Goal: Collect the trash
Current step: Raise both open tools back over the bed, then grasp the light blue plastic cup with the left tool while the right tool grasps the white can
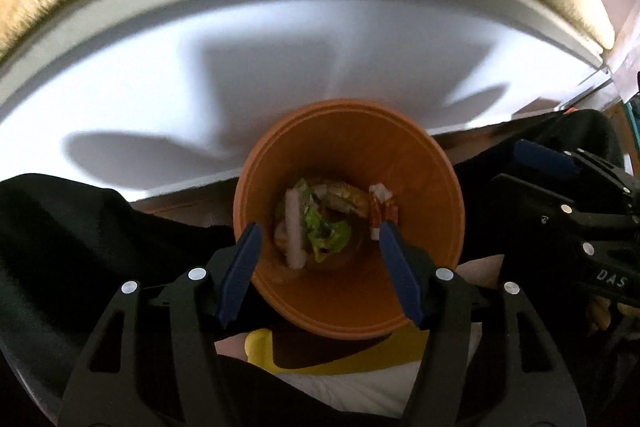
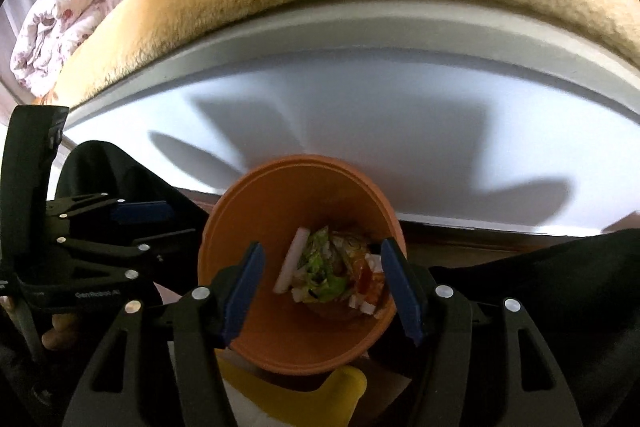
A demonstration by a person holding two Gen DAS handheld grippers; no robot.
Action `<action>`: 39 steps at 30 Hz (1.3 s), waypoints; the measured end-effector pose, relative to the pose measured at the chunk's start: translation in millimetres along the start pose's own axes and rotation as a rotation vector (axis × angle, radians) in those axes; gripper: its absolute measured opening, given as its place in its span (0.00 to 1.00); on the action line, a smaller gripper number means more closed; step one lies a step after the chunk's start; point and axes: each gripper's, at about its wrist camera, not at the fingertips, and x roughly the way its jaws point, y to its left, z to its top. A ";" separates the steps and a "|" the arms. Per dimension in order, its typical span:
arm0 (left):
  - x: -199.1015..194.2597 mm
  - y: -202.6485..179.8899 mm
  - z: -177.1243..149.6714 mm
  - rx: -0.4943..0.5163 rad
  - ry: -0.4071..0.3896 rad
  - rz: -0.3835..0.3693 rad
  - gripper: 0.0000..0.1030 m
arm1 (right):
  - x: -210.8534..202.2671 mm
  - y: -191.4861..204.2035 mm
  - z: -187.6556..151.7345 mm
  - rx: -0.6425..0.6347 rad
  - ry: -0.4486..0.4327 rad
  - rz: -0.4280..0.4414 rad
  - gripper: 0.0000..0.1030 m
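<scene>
1. While the left wrist view is looking down into the orange bin (image 1: 424, 163), the left gripper (image 1: 318, 247) is hanging over its mouth with its jaws standing apart and nothing between the pads. The trash (image 1: 320, 223), crumpled green, yellow, red and white wrappers, is lying at the bottom of the bin, toward 12 o'clock from the fingertips. At 3 o'clock the other tool's body is showing the letters "DAS"; the rest is cut off.
2. In the right wrist view, the right gripper (image 2: 322, 279) is likewise hovering above the same bin (image 2: 256, 211), jaws spread and empty, with the trash (image 2: 332, 275) sitting low between the fingertips. At 9 o'clock the left tool's side is carrying small writing that seems to read "GenRobot.AI", though it is blurred.
3. Judging from this, the drop-off step is finishing: both grippers are empty over the bin. The next move is probably calling for lifting clear of the rim and seeking further litter; none is showing outside the bin here.
</scene>
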 end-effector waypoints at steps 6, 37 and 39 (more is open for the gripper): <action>-40.0 -8.2 9.4 0.020 -0.114 0.012 0.62 | -45.2 10.5 6.9 -0.049 -0.109 0.012 0.59; -63.1 99.1 271.8 -0.155 -0.325 0.087 0.18 | -103.5 -40.6 109.2 0.077 -0.312 -0.048 0.70; -67.6 103.4 268.6 -0.175 -0.360 0.060 0.13 | -102.7 -42.9 110.7 0.080 -0.311 -0.053 0.70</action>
